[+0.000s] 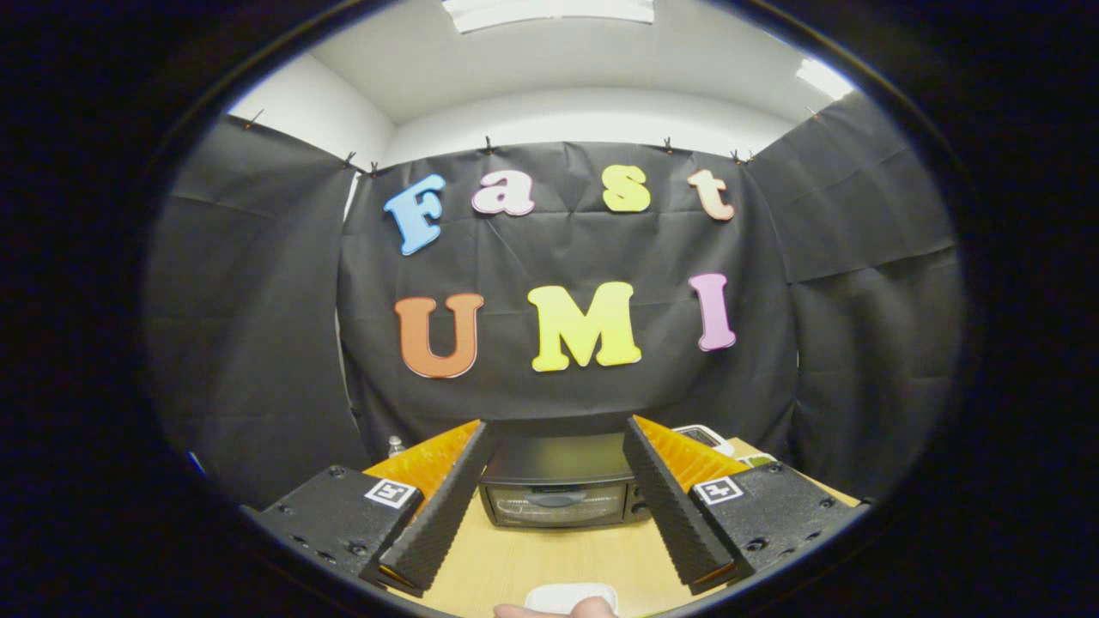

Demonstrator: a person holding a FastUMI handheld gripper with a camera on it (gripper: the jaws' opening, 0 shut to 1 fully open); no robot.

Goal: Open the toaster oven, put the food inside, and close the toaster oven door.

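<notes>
A dark toaster oven [558,489] stands on the wooden table [549,558] beyond my fingers, its glass door facing me and shut. My gripper [556,433] is open, held well back from the oven, and nothing is between its fingers [438,515]. The oven shows in the gap between them. A pale rounded thing [571,596], perhaps the food or its plate, lies on the table close below the gripper, with a fingertip [558,611] of a person touching its near edge.
A white object [706,436] lies behind the oven to its right, partly hidden by my right finger. A small bottle top [394,445] peeks out at the back left. The black cloth wall closes in the table on three sides.
</notes>
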